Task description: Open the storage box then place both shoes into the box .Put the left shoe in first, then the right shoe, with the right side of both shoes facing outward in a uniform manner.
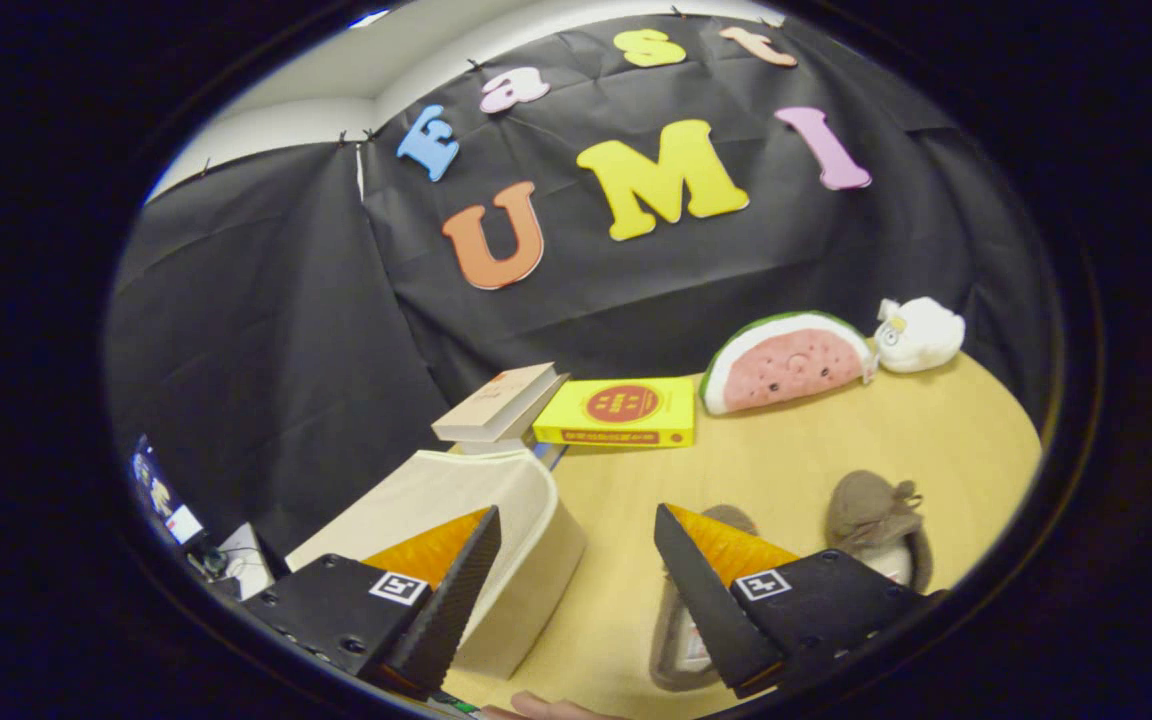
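Wooden table, black cloth wall, hand-held gripper open above.

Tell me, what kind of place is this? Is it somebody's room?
Probably not a real room: it looks like a small recording booth set up for practice. Black cloth hangs as walls around a wooden table holding books, a watermelon plush, shoes and a storage box. The gripper hangs open above them.
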A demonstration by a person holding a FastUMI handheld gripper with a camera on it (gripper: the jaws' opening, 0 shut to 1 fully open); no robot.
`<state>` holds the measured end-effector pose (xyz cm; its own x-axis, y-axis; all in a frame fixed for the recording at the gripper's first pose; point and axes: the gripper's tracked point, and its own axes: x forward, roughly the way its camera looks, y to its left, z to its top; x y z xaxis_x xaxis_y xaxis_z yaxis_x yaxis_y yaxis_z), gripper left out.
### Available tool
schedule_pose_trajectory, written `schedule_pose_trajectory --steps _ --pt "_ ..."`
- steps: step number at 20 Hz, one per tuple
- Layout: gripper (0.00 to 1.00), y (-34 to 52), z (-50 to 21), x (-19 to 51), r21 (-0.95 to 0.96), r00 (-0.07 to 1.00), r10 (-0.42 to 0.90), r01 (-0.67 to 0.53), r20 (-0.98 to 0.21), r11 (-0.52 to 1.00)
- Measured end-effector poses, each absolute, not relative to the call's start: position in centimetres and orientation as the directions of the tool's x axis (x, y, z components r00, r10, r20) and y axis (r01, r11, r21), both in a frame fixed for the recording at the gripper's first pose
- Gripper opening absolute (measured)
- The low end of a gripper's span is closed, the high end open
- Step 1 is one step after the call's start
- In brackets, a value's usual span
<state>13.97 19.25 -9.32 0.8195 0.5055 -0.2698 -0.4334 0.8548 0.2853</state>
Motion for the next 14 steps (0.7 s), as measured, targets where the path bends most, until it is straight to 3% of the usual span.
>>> schedule_pose_trajectory --steps 6,13,14 --pt "0.95 25.3 -12.6 13.7 0.429 0.633 0.708 -0.571 -0.313 0.7" --pt "0.94 27.6 -14.9 13.6 0.708 0.467 0.839 -0.489 -0.281 0.509" --pt "0.86 27.6 -14.7 13.6 0.729 0.45 0.85 -0.479 -0.274 0.489"
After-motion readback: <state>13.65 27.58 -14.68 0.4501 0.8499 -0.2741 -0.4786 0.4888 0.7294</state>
